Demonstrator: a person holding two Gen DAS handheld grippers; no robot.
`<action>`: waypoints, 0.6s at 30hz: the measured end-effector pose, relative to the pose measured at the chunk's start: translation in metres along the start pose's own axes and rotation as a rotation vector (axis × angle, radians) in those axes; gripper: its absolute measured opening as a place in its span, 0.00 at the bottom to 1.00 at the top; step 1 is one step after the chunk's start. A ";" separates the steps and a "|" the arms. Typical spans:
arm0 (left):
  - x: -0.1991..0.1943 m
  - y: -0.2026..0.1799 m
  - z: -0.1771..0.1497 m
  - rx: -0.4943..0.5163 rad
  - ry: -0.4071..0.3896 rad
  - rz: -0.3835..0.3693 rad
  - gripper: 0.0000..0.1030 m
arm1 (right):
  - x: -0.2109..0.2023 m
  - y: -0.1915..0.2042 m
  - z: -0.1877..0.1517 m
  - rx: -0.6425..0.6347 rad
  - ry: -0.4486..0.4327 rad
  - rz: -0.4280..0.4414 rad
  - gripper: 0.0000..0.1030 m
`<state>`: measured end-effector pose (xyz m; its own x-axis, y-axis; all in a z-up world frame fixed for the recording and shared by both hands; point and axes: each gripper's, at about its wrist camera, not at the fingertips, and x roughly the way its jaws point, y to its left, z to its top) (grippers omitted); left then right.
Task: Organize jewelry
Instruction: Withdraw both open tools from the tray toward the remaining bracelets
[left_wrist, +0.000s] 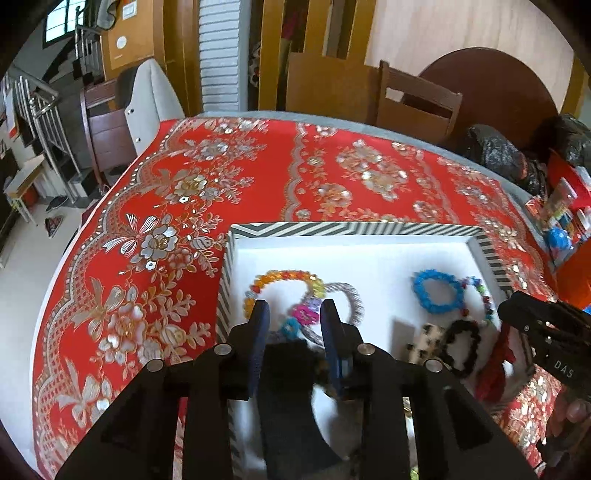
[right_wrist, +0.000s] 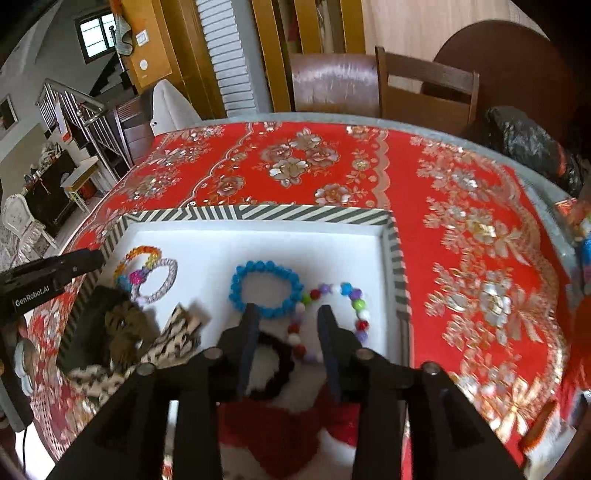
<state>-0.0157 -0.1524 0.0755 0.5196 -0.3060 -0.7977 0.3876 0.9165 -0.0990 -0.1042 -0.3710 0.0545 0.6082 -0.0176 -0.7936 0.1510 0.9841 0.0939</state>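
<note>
Red floral cloth covers the tabletop, with wooden chairs and a staircase beyond it. Your striped-rim tray sits on the near part of the cloth and holds all the jewelry.

Your left tongs stand spread apart over the tray's left end, gripping nothing; below them lie an orange bead bracelet, a grey twisted ring bracelet and a black fabric piece that is partly hidden. Your right tongs are likewise spread and empty, above a black scrunchie and a red fabric piece, with the blue bead bracelet just beyond the tips and the multicoloured bead strand to its right. Leopard-print pieces lie near the tray's middle.

These things will likely feel light. Beaded loops look flexible and may slip or roll, so pinch across one section of the strand, not a single bead. Soft scrunchies should compress easily; take them at the thickest fold.
</note>
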 end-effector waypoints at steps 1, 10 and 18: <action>-0.005 -0.003 -0.002 0.004 -0.007 -0.004 0.29 | -0.006 0.000 -0.003 -0.002 -0.011 0.000 0.37; -0.048 -0.034 -0.023 0.065 -0.083 -0.003 0.29 | -0.055 0.001 -0.034 -0.006 -0.052 0.006 0.44; -0.079 -0.056 -0.051 0.098 -0.139 0.007 0.29 | -0.099 -0.007 -0.063 -0.002 -0.091 -0.022 0.50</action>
<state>-0.1177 -0.1666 0.1141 0.6201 -0.3385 -0.7078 0.4526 0.8912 -0.0297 -0.2148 -0.3653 0.0943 0.6727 -0.0550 -0.7378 0.1632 0.9837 0.0755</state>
